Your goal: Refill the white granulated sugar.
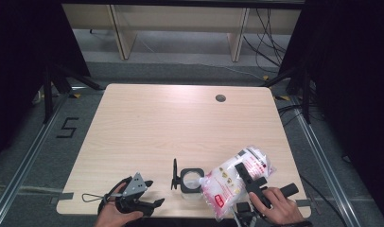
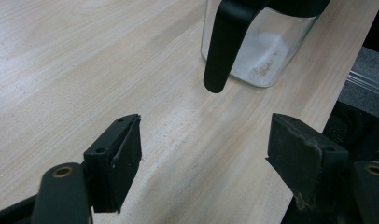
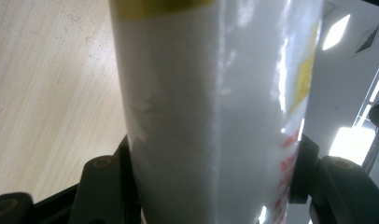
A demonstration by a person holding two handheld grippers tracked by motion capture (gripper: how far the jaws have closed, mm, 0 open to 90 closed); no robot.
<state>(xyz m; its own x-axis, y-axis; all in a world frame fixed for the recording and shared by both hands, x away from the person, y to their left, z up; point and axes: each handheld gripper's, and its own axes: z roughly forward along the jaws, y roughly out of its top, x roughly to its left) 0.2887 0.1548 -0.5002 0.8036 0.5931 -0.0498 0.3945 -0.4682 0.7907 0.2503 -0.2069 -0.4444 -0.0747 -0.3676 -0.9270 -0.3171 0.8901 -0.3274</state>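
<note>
A clear plastic bag [image 1: 235, 177] of white powder with red print hangs tilted over the table's front right, its low end toward a glass jar [image 1: 190, 182]. My right gripper [image 1: 244, 174] is shut on the bag [image 3: 211, 116], a jaw pressing each side. The square jar has a black rim and a black handle [image 1: 174, 174] on its left; a little white powder lies on its bottom [image 2: 267, 63]. My left gripper [image 1: 150, 193] rests at the front edge left of the jar. It stands open [image 2: 204, 149] with nothing between its jaws, pointing at the handle [image 2: 225, 42].
The light wooden table [image 1: 180, 123] has a round cable hole [image 1: 221, 98] at its back right. A thin wire loop [image 1: 91, 197] trails from the left gripper near the front left corner. Dark stands and cables sit on the floor around the table.
</note>
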